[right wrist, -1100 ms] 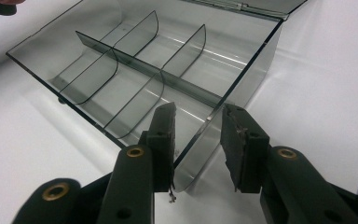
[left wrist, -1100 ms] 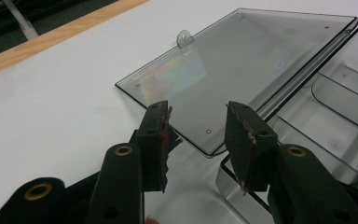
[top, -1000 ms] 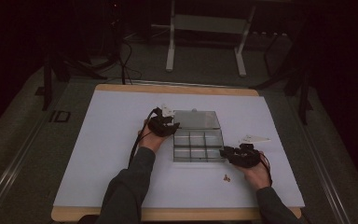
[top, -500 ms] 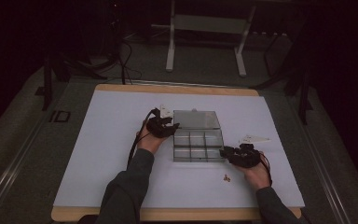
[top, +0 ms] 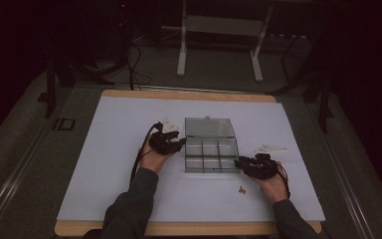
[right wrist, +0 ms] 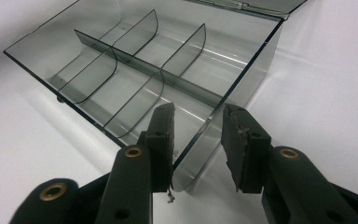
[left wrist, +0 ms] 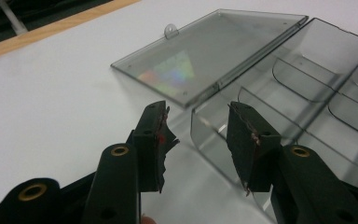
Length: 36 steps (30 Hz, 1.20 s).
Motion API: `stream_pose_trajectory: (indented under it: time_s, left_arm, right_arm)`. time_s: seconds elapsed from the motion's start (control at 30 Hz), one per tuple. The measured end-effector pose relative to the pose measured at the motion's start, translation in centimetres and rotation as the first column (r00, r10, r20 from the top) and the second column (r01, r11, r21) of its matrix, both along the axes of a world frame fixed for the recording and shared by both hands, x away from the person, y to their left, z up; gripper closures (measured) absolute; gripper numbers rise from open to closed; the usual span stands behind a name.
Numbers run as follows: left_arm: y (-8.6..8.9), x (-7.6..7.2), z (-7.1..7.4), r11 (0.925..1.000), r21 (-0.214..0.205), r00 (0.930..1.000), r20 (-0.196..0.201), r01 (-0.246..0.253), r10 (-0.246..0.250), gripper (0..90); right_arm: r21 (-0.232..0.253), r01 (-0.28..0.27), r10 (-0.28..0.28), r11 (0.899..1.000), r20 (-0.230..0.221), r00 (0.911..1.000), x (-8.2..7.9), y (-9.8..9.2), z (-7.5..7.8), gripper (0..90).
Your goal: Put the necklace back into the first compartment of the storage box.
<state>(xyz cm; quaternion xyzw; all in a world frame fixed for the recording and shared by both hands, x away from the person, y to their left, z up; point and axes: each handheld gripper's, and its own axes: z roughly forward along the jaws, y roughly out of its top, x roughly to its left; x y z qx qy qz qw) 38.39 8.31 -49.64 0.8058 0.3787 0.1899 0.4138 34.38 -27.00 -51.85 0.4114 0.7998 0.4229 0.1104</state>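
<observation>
One clear box (top: 211, 155) lies mid-table, long axis left to right, its lid (top: 209, 127) flat open toward the far edge. Six compartments. The left gripper (top: 179, 143) has drawn back from the lid; its jaws have just been opening, nothing between. The right gripper (top: 239, 163) straddles the box's near right corner, jaws spread. Two small bits (top: 241, 189) lie nearby.
</observation>
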Motion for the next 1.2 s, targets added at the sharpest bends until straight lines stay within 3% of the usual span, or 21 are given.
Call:
stream_pose_trajectory:
  time_s: [0.27, 0.97, 1.2]
  left_arm:
    - [1.9, -1.7, -0.7, 0.9997, -0.003, 0.9997, -0.006, -0.025, 0.025, 57.8]
    - [4.2, -5.4, -2.7, 0.9994, -0.002, 0.9986, -0.042, -0.033, 0.033, 55.6]
    - [4.8, -6.2, -2.8, 0.9991, -0.014, 0.9984, -0.039, -0.041, 0.04, 55.2]
  right_arm:
    - [0.0, 0.002, -0.002, 1.0, -0.002, 1.0, 0.0, 0.0, 0.0, 64.7]
    - [0.03, -0.019, 0.019, 0.999, 0.007, 0.9998, -0.6, -0.3, 1.1, 64.6]
    - [0.017, -0.026, 0.026, 1.0, 0.01, 0.9996, -0.9, -0.5, 1.4, 64.7]
